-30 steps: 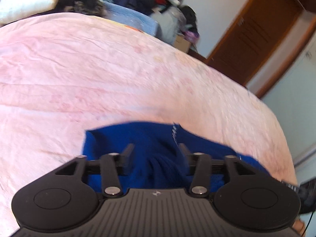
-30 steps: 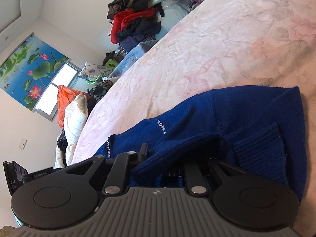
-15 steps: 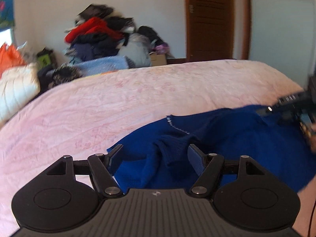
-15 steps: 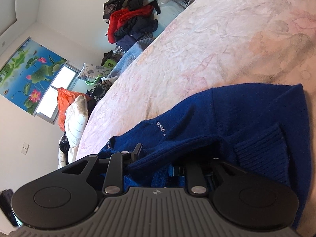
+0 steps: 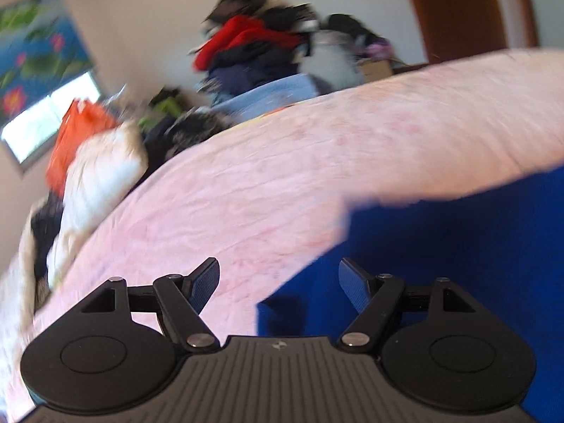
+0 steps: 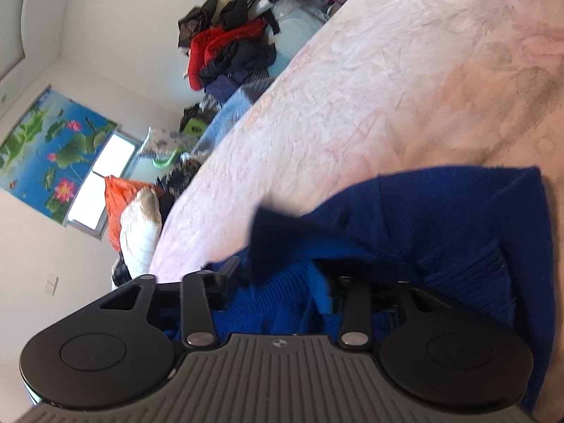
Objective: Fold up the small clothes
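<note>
My left gripper [image 5: 278, 283] stood wide, its jaws just opening, nothing gripped, over the near edge of the blue knitted sweater [image 5: 458, 246] on the pink crumpled bedspread [image 5: 317, 162]. My right gripper [image 6: 282, 282], jaws just spreading, had sweater folds bunched loosely between them. Far off lay a heap of red and dark clothes [image 6: 229, 53].

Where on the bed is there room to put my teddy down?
The pink bedspread is bare between the blue sweater and the clothes pile at its far edge. It is crowded along that edge, and by the pillow too.
</note>
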